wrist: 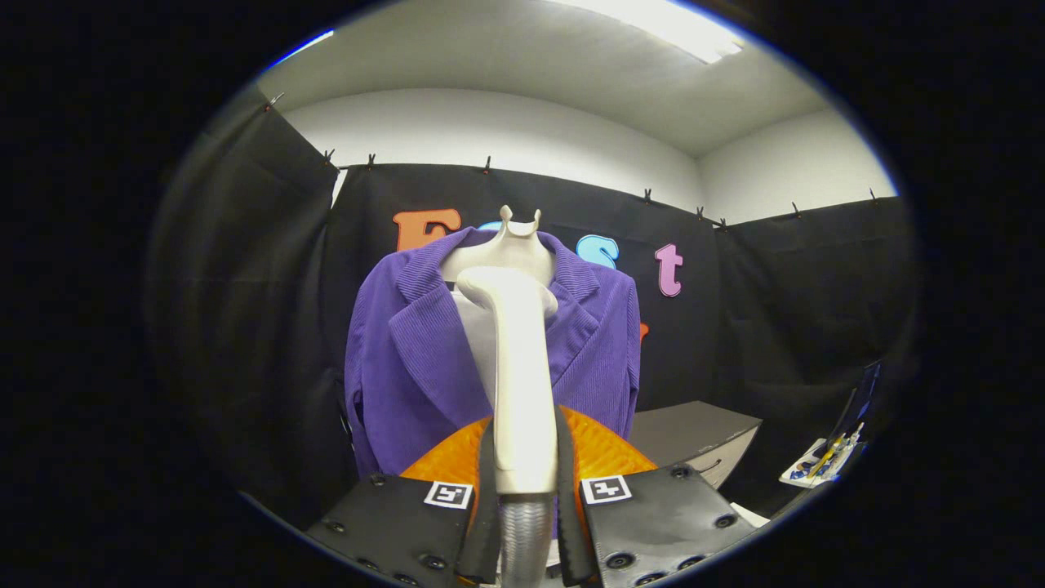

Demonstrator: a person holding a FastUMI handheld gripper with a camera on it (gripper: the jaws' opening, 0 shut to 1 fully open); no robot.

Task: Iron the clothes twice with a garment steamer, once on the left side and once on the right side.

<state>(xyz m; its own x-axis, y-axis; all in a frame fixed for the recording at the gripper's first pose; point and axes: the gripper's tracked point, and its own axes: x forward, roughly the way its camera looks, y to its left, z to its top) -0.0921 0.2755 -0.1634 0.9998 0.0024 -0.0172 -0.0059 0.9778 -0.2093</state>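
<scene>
The jaws are closed on the steamer (516, 359), one finger pressed to each side of its pale handle low down, just above where the ribbed hose (523, 539) leaves it. The gripper (526, 482) holds the handle upright, so the head stands at twelve o'clock from the fingers, right in front of the jacket's collar.

That handle looks like smooth hard plastic, rigid but likely slippery, and the hose trailing below will probably tug as the head travels. The low hold on the straight part of the shaft seems the sensible place; higher up it curves and widens.

The purple jacket (408, 367) hangs on a pale dummy (510, 249), beyond the fingers and facing them. Its ribbed cloth looks soft and light, so I'd expect it to give and swing under pressure rather than resist. The panels at ten and two o'clock from the steamer head are the ones to be worked; whether the head is touching the cloth, I cannot tell.

A grey box (694, 437) sits at three o'clock from the jacket's hem, near enough to catch the hose on a right-side pass. Further out at four o'clock lies a tray of pens (824, 461)
</scene>
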